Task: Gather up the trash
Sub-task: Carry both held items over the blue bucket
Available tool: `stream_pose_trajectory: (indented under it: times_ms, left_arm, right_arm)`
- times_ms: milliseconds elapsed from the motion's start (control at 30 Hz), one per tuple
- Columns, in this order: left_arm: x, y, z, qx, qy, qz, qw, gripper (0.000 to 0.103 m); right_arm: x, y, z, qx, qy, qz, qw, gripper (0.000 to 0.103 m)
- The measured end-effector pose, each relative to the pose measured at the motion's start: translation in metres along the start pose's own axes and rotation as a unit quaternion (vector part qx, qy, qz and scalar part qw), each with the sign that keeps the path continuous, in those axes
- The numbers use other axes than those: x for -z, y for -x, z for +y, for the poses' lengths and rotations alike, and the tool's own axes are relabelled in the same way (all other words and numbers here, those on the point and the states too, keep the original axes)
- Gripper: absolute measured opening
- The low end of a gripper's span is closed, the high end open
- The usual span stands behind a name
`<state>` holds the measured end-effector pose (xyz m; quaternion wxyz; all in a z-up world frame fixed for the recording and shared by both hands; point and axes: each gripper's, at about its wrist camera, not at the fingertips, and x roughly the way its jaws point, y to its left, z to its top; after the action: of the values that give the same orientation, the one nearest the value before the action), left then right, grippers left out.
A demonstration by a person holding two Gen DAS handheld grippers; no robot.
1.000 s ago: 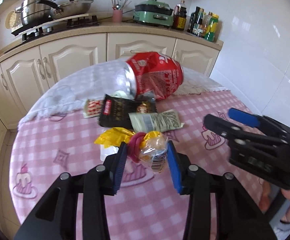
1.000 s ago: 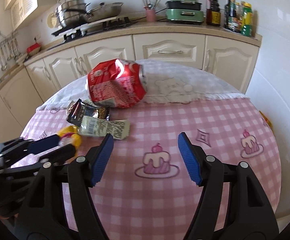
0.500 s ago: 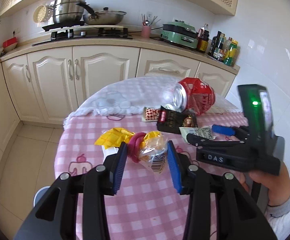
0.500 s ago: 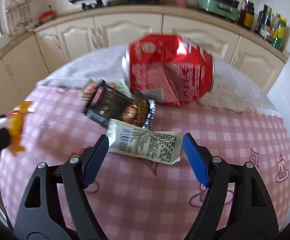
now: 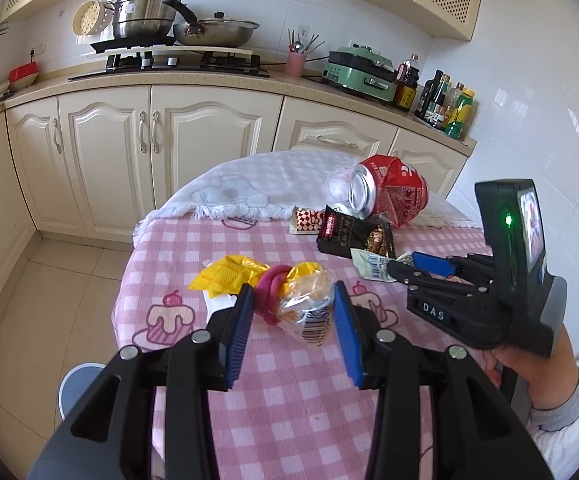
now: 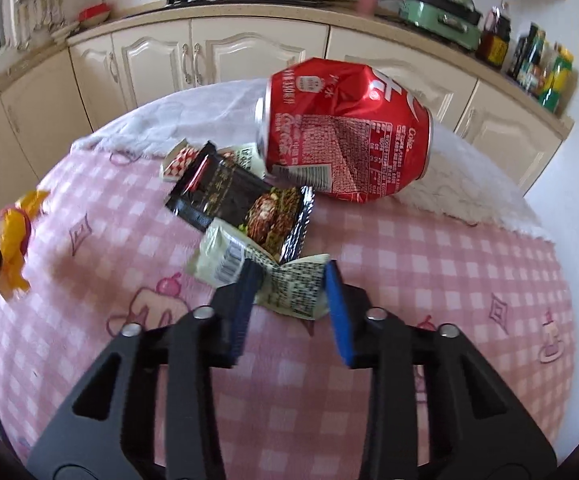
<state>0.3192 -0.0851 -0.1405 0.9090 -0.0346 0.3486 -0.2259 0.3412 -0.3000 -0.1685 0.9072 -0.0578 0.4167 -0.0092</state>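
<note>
The left gripper (image 5: 294, 314) is clamped on a knotted clear bag (image 5: 307, 308) with yellow wrapping and a dark pink tie, held up in the lower middle of the left wrist view, above the pink checked tablecloth (image 5: 177, 248). The right gripper (image 6: 289, 298) has its jaws drawn in around the near end of a pale green wrapper (image 6: 257, 272) in the centre of its own view; the wrapper is buckled between the pads, so I'd call it pinched, though only by a corner. That is where I'd worry: the far end of that wrapper lies tucked under the black snack packet (image 6: 241, 204), so lifting could drag the packet along, or the thin film could slip out of the pads. The crushed red can (image 6: 345, 136) sits just behind, in the upper middle, lying on its side on the white cloth (image 6: 461, 196); a nudge might set it rolling. It reads "Coke" along one edge, the rest being Chinese print too small for me. Both wrapper and bag show barcodes, and the right gripper's body is marked "DAS". A red-and-white checked packet (image 5: 304, 220) peeks out beside the black one.
</note>
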Motion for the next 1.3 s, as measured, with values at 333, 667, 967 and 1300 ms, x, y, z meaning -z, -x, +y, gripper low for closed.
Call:
stream_pose_trajectory:
  times_ms: [333,667,967,1300]
  left_arm:
    - [0.01,0.031,0.01,-0.003,0.007,-0.017,0.9998,0.039]
    - [0.026,0.087,0.074,-0.037,0.045,-0.053,0.9969,0.039]
    - [0.062,0.122,0.199,-0.122,0.129,-0.049,0.9828,0.039]
    - [0.129,0.078,0.316,-0.16,0.217,0.029,0.9626,0.039]
  right_arm:
    - [0.02,0.042,0.035,-0.035,0.01,-0.038,0.999,0.019]
    - [-0.003,0.089,0.131,-0.123,0.032,-0.091,0.988,0.019]
    - [-0.007,0.061,0.267,-0.211,0.044,-0.071,0.974,0.02]
    - [0.02,-0.055,0.383,-0.267,0.049,0.056,0.961,0.02]
